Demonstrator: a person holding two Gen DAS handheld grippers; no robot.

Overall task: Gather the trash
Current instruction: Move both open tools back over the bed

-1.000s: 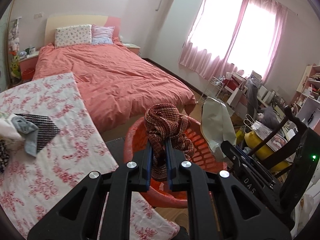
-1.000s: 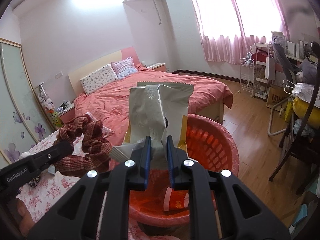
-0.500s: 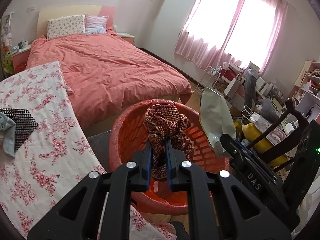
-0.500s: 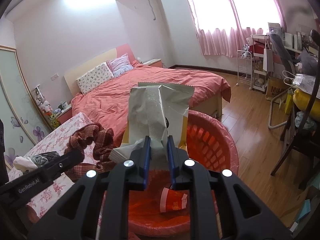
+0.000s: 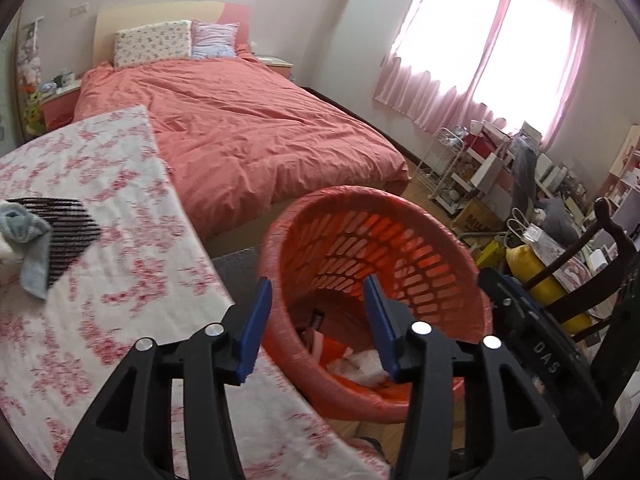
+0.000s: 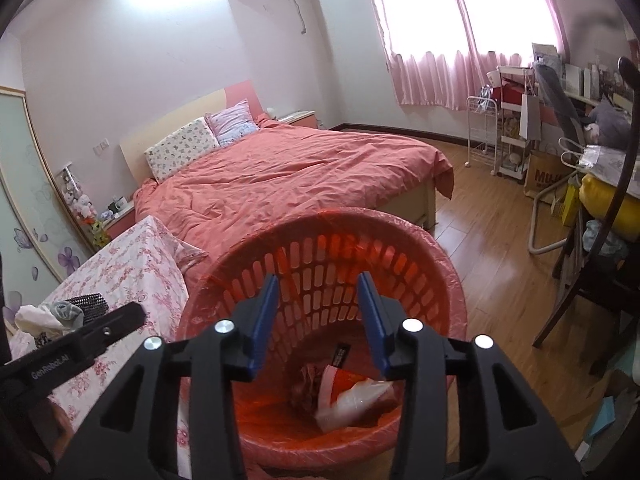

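An orange-red slatted plastic basket (image 5: 404, 216) (image 6: 448, 268) with a thin liner stands beside a table with a floral cloth. My left gripper (image 5: 318, 284) hangs over its near rim, jaws opening with nothing between them. My right gripper (image 6: 318, 282) is above the basket mouth, jaws also opening and bare. At the basket's bottom lie a brown-red scrunchie (image 6: 304, 384), a silver and orange snack wrapper (image 6: 352, 396) and other wrappers (image 5: 360, 360). The other gripper's black body shows at each view's edge.
The floral tablecloth (image 5: 104, 288) carries a black comb (image 5: 68, 224) and a grey-blue cloth (image 5: 28, 236). A bed with a coral duvet (image 5: 248, 136) lies behind. A dark wooden chair (image 6: 600, 264), a yellow bag (image 5: 548, 276) and cluttered shelves (image 6: 516, 120) fill the right side.
Both grippers opened. The scrunchie dropped from the left one and the silver wrapper from the right, and both now lie in the basket. Both hands sank slightly toward the basket.
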